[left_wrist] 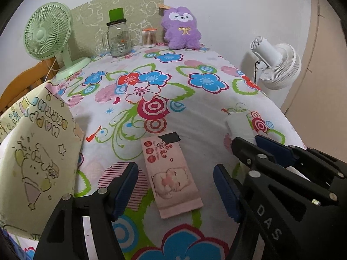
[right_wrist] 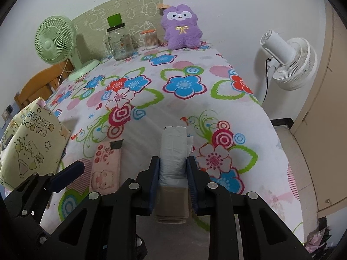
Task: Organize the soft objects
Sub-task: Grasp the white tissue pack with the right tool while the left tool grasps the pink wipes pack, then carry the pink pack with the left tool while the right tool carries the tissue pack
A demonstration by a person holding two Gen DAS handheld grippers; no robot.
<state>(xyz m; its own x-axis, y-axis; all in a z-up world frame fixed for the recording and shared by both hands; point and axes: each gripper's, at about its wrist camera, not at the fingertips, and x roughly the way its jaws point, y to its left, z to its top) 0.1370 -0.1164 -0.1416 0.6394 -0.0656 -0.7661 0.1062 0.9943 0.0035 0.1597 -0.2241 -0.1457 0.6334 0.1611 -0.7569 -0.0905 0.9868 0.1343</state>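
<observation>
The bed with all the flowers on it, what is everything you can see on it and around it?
plush toy: one, purple, upright at the far end against the wall
glass jar: one, clear with a dark lid, left of the plush toy
cotton swab tub: one, clear with an orange lid, between jar and toy
desk fan: one, mint green, far left corner
standing fan: one, white, off the bed's right side
wet wipes pack: one, pink, flat on the floral sheet
gift bag: one, pale yellow, left edge
roll of plastic bags: one, pale grey, in the right gripper
left gripper: black, open over the wipes
right gripper: black, shut on the roll
</observation>
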